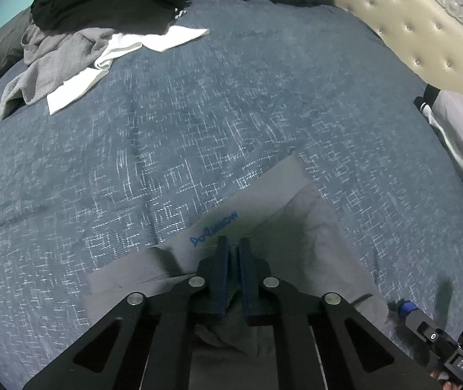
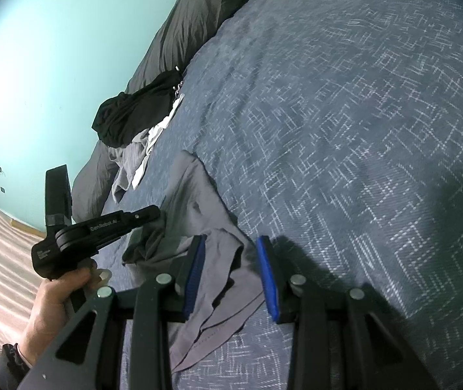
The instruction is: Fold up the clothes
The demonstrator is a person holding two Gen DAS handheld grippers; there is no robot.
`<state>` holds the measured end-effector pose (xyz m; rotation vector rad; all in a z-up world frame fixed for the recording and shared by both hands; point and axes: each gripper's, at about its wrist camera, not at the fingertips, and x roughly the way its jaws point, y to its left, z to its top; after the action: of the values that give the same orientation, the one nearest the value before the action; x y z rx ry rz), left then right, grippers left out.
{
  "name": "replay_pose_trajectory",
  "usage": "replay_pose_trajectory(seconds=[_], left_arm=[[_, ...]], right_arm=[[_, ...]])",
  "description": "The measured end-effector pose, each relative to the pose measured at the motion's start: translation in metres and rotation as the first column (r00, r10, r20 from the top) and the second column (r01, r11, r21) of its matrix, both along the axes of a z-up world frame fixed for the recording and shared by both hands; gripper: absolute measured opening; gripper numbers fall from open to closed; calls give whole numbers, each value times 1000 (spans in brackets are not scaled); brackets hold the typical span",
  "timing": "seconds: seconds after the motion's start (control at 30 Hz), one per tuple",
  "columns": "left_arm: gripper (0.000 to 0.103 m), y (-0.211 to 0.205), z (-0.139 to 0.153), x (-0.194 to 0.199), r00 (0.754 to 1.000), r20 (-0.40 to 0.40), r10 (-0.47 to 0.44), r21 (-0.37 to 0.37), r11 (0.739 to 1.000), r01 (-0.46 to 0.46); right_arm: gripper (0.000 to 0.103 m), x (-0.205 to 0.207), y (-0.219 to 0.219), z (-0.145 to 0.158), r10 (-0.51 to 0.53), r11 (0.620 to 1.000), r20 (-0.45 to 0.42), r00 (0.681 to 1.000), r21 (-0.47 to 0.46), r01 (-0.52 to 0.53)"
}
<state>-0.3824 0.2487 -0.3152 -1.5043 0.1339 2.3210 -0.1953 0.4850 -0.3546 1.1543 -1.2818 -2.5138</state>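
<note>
Two handheld grippers work over a bed covered with a blue patterned bedspread (image 1: 231, 113). The left gripper (image 1: 233, 247) points steeply down at a grey garment (image 1: 316, 227) that lies flat on the bedspread near the person's edge of the bed; blue lettering shows on the fabric just beyond the fingertips. Its blue pads stand almost together, with only a thin slit between them, and whether any cloth is pinched in that slit cannot be told from the left wrist view. In the right wrist view the same grey garment (image 2: 195, 201) runs from the lower centre up and to the left, creased and partly doubled over at its near end. The right gripper (image 2: 231, 243) hangs over that near end with its jaws partly spread; the blue pads stand clear of each other, fabric lies under and between them, and the pads do not press on it. The left hand (image 2: 53, 299) grips the handle of the left gripper at the lower left of that view. A pile of unfolded clothes (image 1: 79, 32), black over grey over white, lies well apart at the far side of the bed against a dark duvet (image 2: 186, 22). A tufted cream headboard (image 1: 426, 42) borders the bed.
</note>
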Motion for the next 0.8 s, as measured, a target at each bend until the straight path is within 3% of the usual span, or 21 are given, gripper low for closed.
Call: replay_pose_trajectory(seconds=[0.3,0.37,0.47,0.8], left_arm=[[5,-7,42,7,998,-66,13,86,996,-7],[5,-10,52,7,996,-84,22,100,995,-14],[5,-14,63,7,994,-103,26,104,994,-16],[5,-18,69,5,994,-107,32,104,994,-21]], right_arm=[[34,-1,-1,2,11,1000,-27,1000,-9,-12],[44,-2,-5,9,29,999,-52,998,27,-28],[46,-3,-12,15,55,998,-79,995,47,-51],[46,-7,-15,10,61,996,-50,997,66,-58]])
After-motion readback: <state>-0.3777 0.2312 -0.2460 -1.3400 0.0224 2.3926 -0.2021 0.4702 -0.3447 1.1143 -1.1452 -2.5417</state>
